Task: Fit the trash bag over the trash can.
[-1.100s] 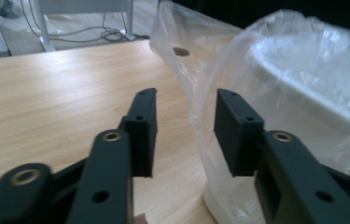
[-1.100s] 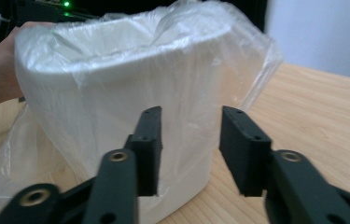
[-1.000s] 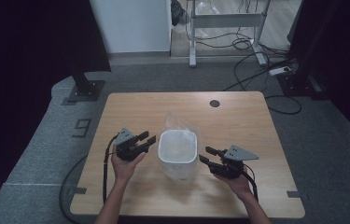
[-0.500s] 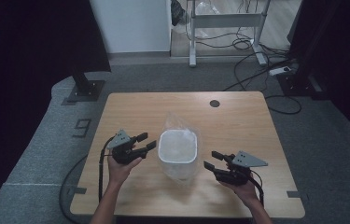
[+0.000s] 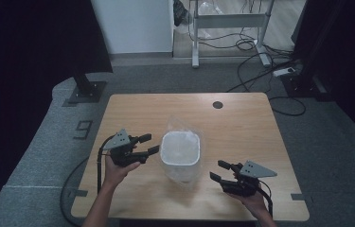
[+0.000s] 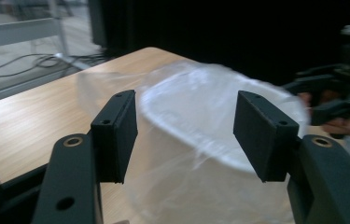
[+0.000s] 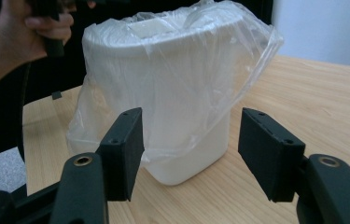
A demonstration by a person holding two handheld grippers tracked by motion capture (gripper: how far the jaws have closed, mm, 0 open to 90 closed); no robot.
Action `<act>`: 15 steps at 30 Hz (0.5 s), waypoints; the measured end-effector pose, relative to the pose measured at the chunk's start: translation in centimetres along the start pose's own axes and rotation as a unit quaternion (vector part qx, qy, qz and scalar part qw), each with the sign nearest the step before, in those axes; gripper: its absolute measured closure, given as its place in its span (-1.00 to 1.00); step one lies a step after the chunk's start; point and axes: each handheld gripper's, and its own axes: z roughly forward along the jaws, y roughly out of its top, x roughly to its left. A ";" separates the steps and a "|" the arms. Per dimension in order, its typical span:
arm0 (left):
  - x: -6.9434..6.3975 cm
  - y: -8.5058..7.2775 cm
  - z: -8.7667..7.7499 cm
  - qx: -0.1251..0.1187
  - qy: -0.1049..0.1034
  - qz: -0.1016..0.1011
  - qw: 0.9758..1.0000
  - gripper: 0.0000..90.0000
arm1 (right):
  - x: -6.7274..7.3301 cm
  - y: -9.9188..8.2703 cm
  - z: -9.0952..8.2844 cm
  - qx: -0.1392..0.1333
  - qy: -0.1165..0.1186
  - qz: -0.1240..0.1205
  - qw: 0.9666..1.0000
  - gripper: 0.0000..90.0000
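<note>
A white bin [image 5: 180, 152] lined with a clear plastic bag [image 5: 183, 177] stands mid-table [image 5: 241, 127] — the left gripper [image 5: 147, 144] and right gripper [image 5: 217, 171] flank it, jaws just opened, gripping nothing — path clear.

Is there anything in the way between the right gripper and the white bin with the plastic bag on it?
No. Bare table lies between the open right gripper and the white bin. The plastic bag just drapes over the bin.
</note>
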 end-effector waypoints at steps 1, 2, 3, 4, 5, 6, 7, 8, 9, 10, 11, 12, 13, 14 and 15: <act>-0.1 0.2 0.1 0.003 -0.003 0.004 1.000 -0.11 | 0.0 -0.1 -0.1 0.001 -0.001 0.001 1.000 -0.11; -0.2 0.5 0.3 0.008 -0.009 0.010 1.000 -0.11 | 0.1 -0.2 -0.1 0.002 -0.002 0.002 1.000 -0.11; -0.2 0.8 0.5 0.015 -0.015 0.015 1.000 -0.11 | 0.1 -0.2 -0.2 0.003 -0.002 0.002 1.000 -0.11; -0.3 1.1 0.8 0.020 -0.019 0.021 0.999 -0.11 | 0.1 -0.3 -0.3 0.003 -0.003 0.003 1.000 -0.12; -0.4 1.3 1.0 0.025 -0.023 0.024 0.999 -0.10 | 0.1 -0.3 -0.4 0.004 -0.005 0.004 1.000 -0.12; -0.4 1.5 1.3 0.030 -0.031 0.029 0.999 -0.09 | 0.1 -0.4 -0.5 0.003 -0.006 0.005 1.000 -0.12; -0.4 1.8 1.6 0.037 -0.037 0.034 0.998 -0.08 | 0.2 -0.5 -0.6 0.003 -0.007 0.006 1.000 -0.12; -0.5 1.9 1.9 0.042 -0.041 0.040 0.997 -0.08 | 0.2 -0.5 -0.7 0.003 -0.008 0.007 1.000 -0.12; -0.5 2.1 2.1 0.049 -0.049 0.044 0.997 -0.08 | 0.2 -0.6 -0.8 0.004 -0.010 0.007 1.000 -0.12; -0.5 2.3 2.4 0.057 -0.056 0.047 0.996 -0.08 | 0.3 -0.6 -0.9 0.004 -0.011 0.008 1.000 -0.12; -0.5 2.4 2.7 0.066 -0.061 0.049 0.995 -0.08 | 0.3 -0.7 -1.1 0.004 -0.012 0.008 1.000 -0.12; -0.4 2.6 3.0 0.076 -0.065 0.053 0.994 -0.07 | 0.3 -0.7 -1.2 0.004 -0.013 0.009 1.000 -0.12; -0.3 2.6 3.3 0.082 -0.068 0.054 0.993 -0.07 | 0.4 -0.8 -1.3 0.004 -0.015 0.009 1.000 -0.12; -0.2 2.7 3.5 0.088 -0.071 0.055 0.992 -0.07 | 0.4 -0.8 -1.4 0.004 -0.015 0.010 1.000 -0.12; -0.2 2.8 3.6 0.093 -0.073 0.057 0.991 -0.07 | 0.4 -0.8 -1.5 0.004 -0.016 0.010 1.000 -0.12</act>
